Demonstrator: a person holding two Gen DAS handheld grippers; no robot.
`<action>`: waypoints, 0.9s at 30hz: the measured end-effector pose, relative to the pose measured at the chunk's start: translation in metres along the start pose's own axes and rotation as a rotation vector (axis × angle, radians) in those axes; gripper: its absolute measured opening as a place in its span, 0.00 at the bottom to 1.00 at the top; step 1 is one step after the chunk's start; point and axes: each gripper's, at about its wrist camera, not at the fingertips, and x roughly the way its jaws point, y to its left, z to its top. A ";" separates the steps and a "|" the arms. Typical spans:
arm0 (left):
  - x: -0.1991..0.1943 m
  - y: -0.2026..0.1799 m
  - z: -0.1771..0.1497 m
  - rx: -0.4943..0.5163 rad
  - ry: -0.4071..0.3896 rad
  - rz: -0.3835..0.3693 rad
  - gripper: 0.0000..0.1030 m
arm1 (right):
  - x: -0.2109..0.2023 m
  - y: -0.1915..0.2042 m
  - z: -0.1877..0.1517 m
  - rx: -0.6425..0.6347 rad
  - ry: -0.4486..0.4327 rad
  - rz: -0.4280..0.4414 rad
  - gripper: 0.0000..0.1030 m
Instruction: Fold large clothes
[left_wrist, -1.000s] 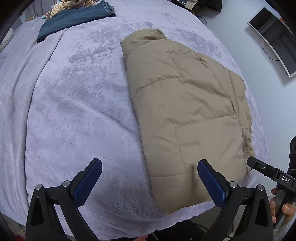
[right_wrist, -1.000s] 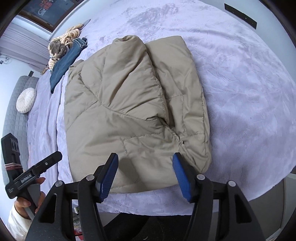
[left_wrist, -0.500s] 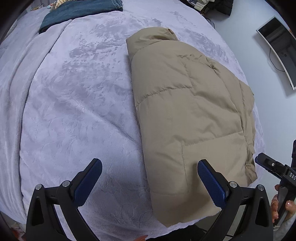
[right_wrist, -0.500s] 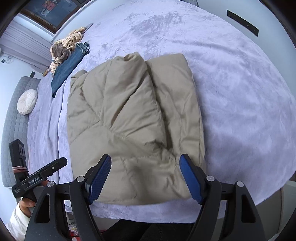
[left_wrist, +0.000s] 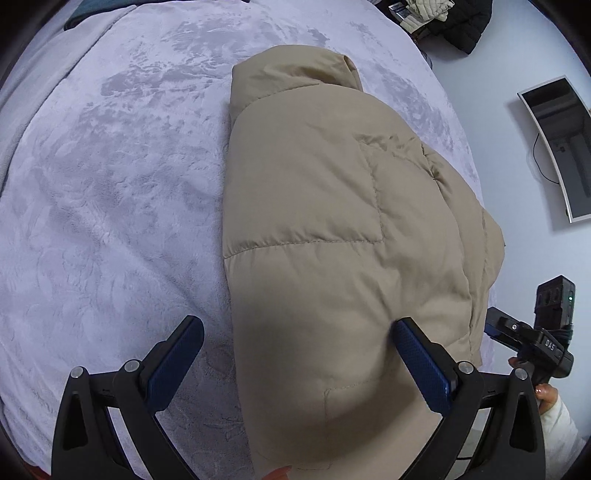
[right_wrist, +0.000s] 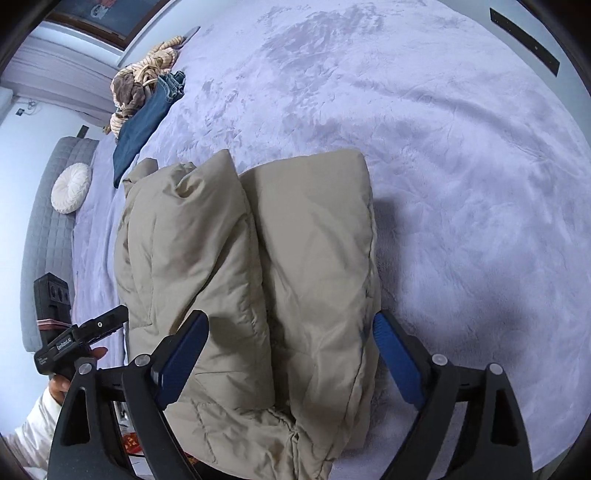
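A tan puffer jacket (left_wrist: 332, 236) lies folded lengthwise on a lavender bed cover (left_wrist: 110, 184). My left gripper (left_wrist: 295, 362) is open, its jaws straddling the jacket's near left edge; the right fingertip (left_wrist: 421, 365) touches the fabric. In the right wrist view the jacket (right_wrist: 258, 280) shows two padded lobes side by side. My right gripper (right_wrist: 291, 362) is open wide, low over the jacket's near end, one jaw on each side. Each gripper also shows in the other's view: the right one (left_wrist: 524, 332) and the left one (right_wrist: 85, 336).
Folded blue jeans (right_wrist: 147, 122) and a striped bundle (right_wrist: 144, 85) lie at the far end of the bed. A round white cushion (right_wrist: 70, 188) rests on a grey sofa. Dark clothes (left_wrist: 443, 18) lie beyond the bed. A monitor (left_wrist: 561, 147) hangs on the wall.
Both grippers have moved down and forward, close over the jacket's near end. The right gripper's jaws have opened wider. The jacket fills more of both views.
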 end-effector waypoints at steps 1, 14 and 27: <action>0.002 0.000 0.001 -0.002 0.005 -0.014 1.00 | 0.004 -0.006 0.004 0.013 0.009 0.020 0.90; 0.033 0.009 0.015 -0.045 0.078 -0.189 1.00 | 0.060 -0.060 0.033 0.212 0.082 0.431 1.00; 0.084 0.034 0.040 -0.073 0.184 -0.483 1.00 | 0.094 -0.010 0.056 -0.033 0.258 0.313 1.00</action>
